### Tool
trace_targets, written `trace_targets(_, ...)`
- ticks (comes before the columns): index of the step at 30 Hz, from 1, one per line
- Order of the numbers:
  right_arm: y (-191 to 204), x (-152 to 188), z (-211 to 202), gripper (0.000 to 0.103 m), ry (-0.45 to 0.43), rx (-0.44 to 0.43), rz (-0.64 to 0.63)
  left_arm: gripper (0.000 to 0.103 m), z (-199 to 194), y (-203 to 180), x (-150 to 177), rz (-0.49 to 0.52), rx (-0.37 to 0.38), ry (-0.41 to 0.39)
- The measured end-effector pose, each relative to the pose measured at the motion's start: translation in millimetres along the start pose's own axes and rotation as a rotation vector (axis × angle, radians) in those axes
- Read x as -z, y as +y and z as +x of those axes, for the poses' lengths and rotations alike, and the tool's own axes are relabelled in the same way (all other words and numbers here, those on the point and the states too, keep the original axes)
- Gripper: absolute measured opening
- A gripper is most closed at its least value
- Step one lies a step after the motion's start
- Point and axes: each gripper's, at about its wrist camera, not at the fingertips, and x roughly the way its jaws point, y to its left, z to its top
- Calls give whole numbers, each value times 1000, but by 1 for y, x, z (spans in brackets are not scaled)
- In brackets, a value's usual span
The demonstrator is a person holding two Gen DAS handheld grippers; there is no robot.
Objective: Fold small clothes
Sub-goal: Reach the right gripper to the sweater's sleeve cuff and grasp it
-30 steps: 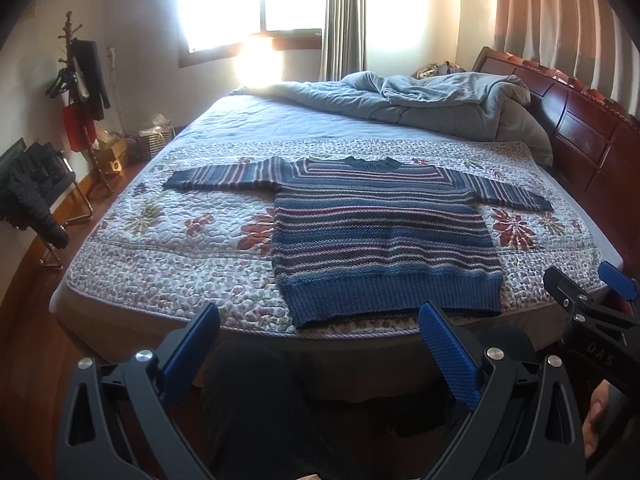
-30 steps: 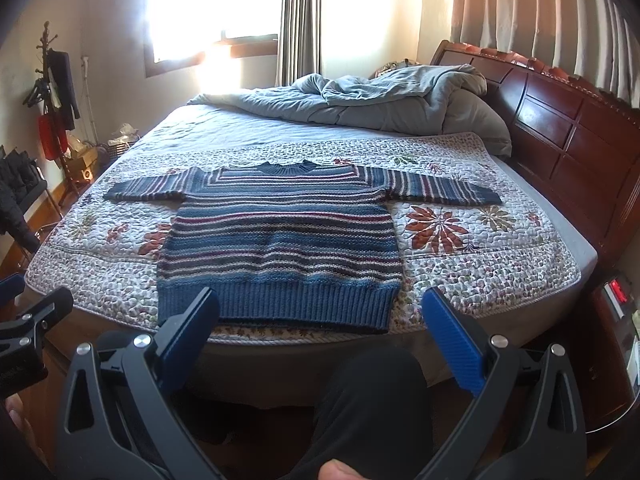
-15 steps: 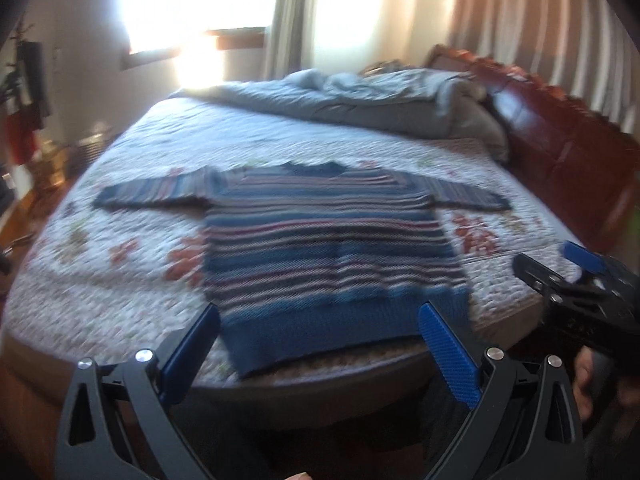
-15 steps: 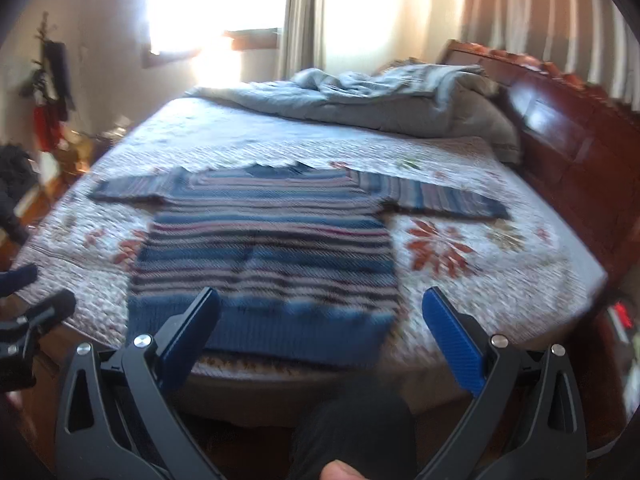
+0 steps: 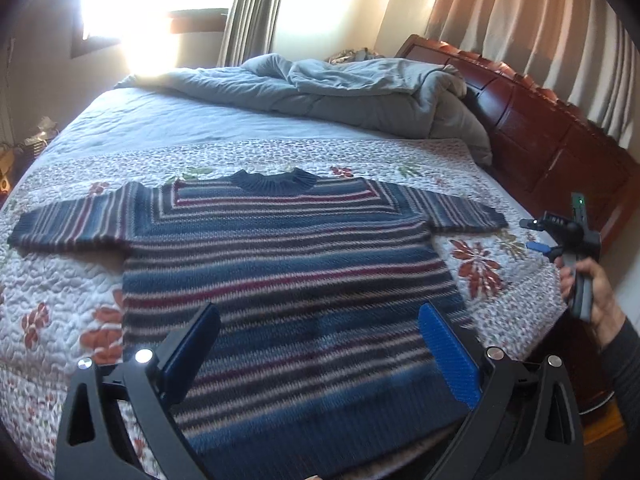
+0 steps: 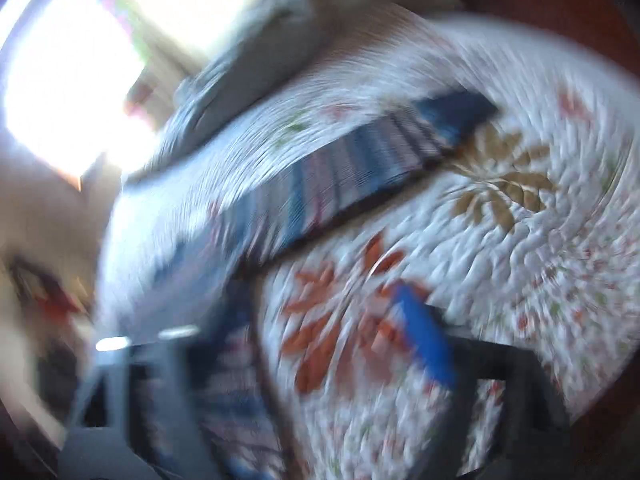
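A small blue, maroon and white striped knit sweater (image 5: 288, 264) lies flat, front up, sleeves spread, on the floral quilt (image 5: 60, 304). My left gripper (image 5: 320, 356) is open and empty, hovering over the sweater's lower hem. My right gripper (image 5: 556, 236) shows in the left wrist view at the bed's right edge, near the right sleeve cuff (image 5: 476, 216). The right wrist view is blurred and tilted; that gripper (image 6: 312, 352) is open above the quilt, with the right sleeve (image 6: 360, 160) ahead of it.
A crumpled grey-blue duvet (image 5: 340, 92) lies at the far side of the bed. A dark wooden headboard (image 5: 560, 148) runs along the right. A bright window (image 5: 160, 0) and curtains stand behind.
Both grippers have moved forward and over the bed. The left now hovers above the hem. The right has swung out to the right sleeve and tilted.
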Motion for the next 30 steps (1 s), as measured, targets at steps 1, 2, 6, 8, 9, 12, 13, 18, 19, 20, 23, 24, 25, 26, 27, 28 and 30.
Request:
trace_targets(1, -22, -17, 7, 45, 2, -36, 86, 99, 6, 2, -2, 1, 7, 5)
trace_targets(2, -44, -34, 16, 45, -1, -64, 157, 99, 18, 4, -6, 3, 18, 9)
trace_targets(6, -102, -72, 42, 45, -57, -97, 331, 99, 50, 15, -11, -20, 37, 11)
trace_targets(8, -118, -83, 58, 46, -66, -89, 361, 99, 66, 23, -11, -51, 41, 18)
trace_targets(9, -122, -88, 64, 47, -60, -80, 374, 99, 71, 29, -9, -59, 39, 22)
trace_targets(12, -134, -99, 85, 49, -50, -51, 397, 99, 90, 42, -9, -85, 20, 26)
trace_targets(13, -136, -102, 88, 50, -56, -52, 396, 99, 94, 47, -9, -96, 14, 24)
trace_targets(18, -137, -126, 106, 53, -85, -52, 384, 99, 111, 80, -11, -183, -5, -10)
trace_targets(19, -135, -127, 108, 53, -86, -47, 379, 99, 115, 87, -10, -203, -9, -13)
trace_targets(20, -134, -131, 111, 54, -90, -39, 374, 99, 118, 93, -9, -224, -13, -13)
trace_targets(23, -132, -140, 118, 42, -93, -34, 374, 99, 127, 107, -6, -274, -20, -11)
trace_targets(24, -130, -140, 119, 26, -91, -32, 374, 99, 128, 110, -6, -287, -23, -11)
trace_targets(25, -128, -140, 120, 11, -87, -21, 369, 99, 130, 113, -6, -298, -25, -11)
trace_targets(26, -122, -141, 119, 12, -90, 1, 346, 99, 131, 114, -5, -295, -28, -15)
trace_targets(27, -118, -144, 119, 11, -97, 10, 330, 99, 132, 115, -5, -285, -40, -22)
trace_targets(28, -110, -144, 115, 10, -110, 16, 305, 99, 133, 115, -5, -275, -48, -27)
trace_targets(30, -84, -147, 103, 10, -134, 34, 237, 99, 134, 119, -5, -274, -59, -40)
